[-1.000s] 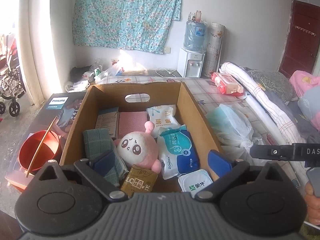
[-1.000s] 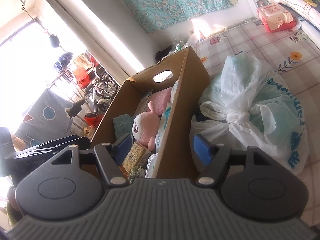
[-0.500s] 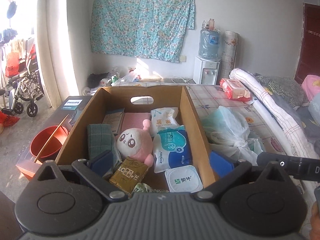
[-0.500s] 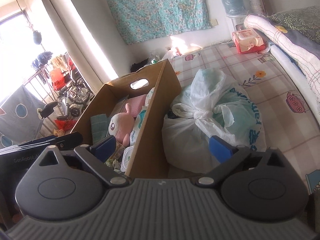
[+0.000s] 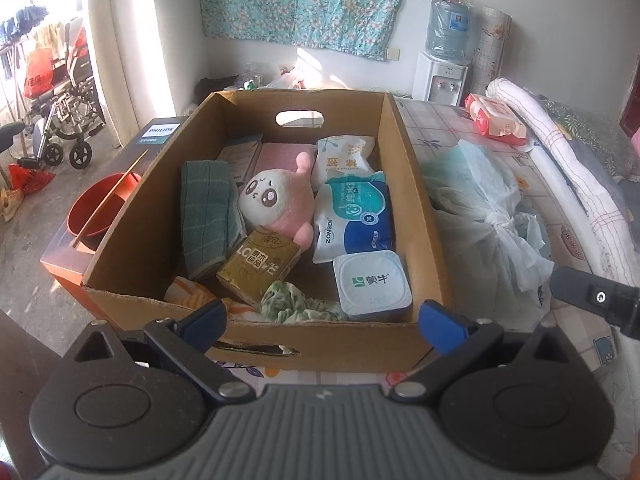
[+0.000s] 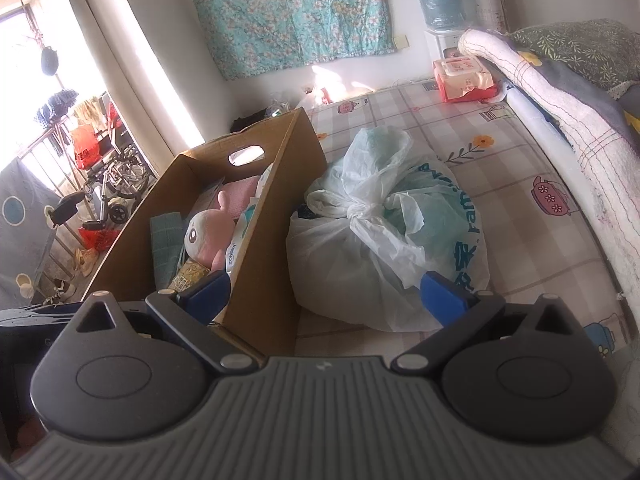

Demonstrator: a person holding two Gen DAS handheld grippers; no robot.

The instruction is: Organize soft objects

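A cardboard box (image 5: 416,184) stands on the bed. Inside lie a pink plush toy (image 5: 278,198), a green checked towel (image 5: 204,216), a blue wet-wipes pack (image 5: 354,216), a brown packet (image 5: 260,266), a white tub (image 5: 372,284) and a crumpled green cloth (image 5: 288,300). My left gripper (image 5: 322,322) hangs open in front of the box's near wall, holding nothing. My right gripper (image 6: 324,294) is open too, spanning the box's right wall (image 6: 272,224) and a knotted white plastic bag (image 6: 384,240) without gripping either. The plush toy (image 6: 208,232) shows in that view as well.
A red wet-wipes pack (image 5: 496,120) lies at the far end of the patterned mattress (image 6: 500,152). Rolled bedding (image 6: 560,96) runs along the right. A red basin (image 5: 96,208) sits on a carton left of the box. A water dispenser (image 5: 444,52) stands by the wall.
Both grippers have drawn back from the box, so more of it and the bag shows. The right gripper's jaws have spread wider. Nothing in the box has moved.
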